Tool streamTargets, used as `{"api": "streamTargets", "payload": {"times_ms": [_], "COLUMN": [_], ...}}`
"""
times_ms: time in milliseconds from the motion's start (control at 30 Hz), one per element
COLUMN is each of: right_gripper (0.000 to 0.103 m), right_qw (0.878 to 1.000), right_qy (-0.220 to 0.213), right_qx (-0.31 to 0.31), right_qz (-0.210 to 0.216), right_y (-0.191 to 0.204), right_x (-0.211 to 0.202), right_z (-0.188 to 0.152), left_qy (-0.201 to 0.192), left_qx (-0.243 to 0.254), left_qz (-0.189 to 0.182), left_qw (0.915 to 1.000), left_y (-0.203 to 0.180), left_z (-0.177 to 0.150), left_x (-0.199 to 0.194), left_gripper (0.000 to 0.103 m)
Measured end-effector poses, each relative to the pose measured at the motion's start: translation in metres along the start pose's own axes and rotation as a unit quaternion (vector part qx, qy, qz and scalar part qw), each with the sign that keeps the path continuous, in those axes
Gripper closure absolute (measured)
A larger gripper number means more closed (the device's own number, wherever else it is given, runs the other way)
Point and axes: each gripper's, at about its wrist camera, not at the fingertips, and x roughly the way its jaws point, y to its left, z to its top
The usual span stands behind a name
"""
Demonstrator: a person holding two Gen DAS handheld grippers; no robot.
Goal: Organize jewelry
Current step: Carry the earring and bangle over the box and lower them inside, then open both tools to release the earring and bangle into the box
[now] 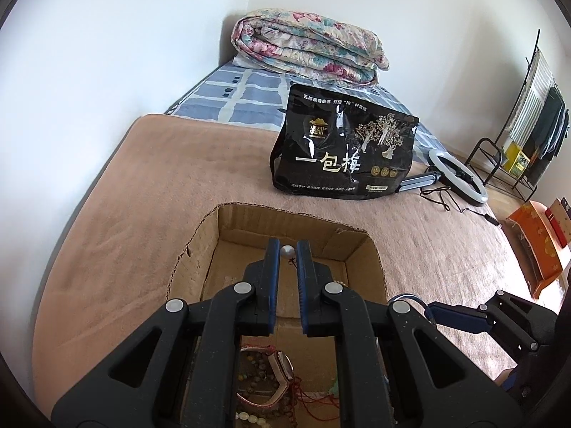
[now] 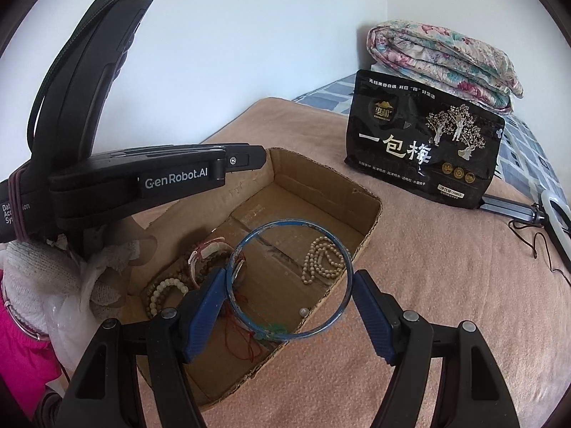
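A shallow cardboard box (image 2: pixel 371 210) lies on a pink blanket. In it are a pearl necklace (image 2: pixel 323 258), bead bracelets (image 2: pixel 166 290), a watch with a pink strap (image 2: pixel 208 249), red cord and a small white bead (image 2: pixel 303 311). My right gripper (image 2: pixel 289 281) is shut on a blue bangle (image 2: pixel 348 285), held across its width above the box's near edge. My left gripper (image 1: pixel 287 249) hovers over the box (image 1: pixel 376 260), jaws narrowly apart with nothing between them; a white bead (image 1: pixel 287 250) lies beyond its tips. The watch (image 1: pixel 282 374) shows beneath it.
A black snack bag (image 2: pixel 424 149) stands behind the box. A folded floral quilt (image 2: pixel 446 57) lies at the bed's head. A ring light with tripod and cable (image 1: pixel 460 178) lies to the right. An orange box (image 1: pixel 539 242) and a rack (image 1: pixel 514 153) stand on the floor.
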Motion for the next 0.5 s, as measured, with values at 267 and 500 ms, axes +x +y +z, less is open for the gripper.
{"api": "streamTargets", "payload": {"times_ms": [267, 500], "right_gripper": [0.013, 0.013], "right_qw": [1.0, 1.0], "right_qy": [-0.018, -0.026], "right_qx": [0.007, 0.004], "right_qz": [-0.003, -0.009], "right_y": [0.001, 0.004], "right_x": [-0.011, -0.027], "right_z": [0.002, 0.003], "left_qy": [-0.005, -0.019], "left_qx": [-0.008, 0.001], "left_qz": [0.008, 0.01], "left_qw": [0.9999, 0.9998], "left_y": [0.001, -0.007], "left_z": [0.002, 0.004], "left_x": [-0.007, -0.029], "left_gripper": [0.078, 0.078]}}
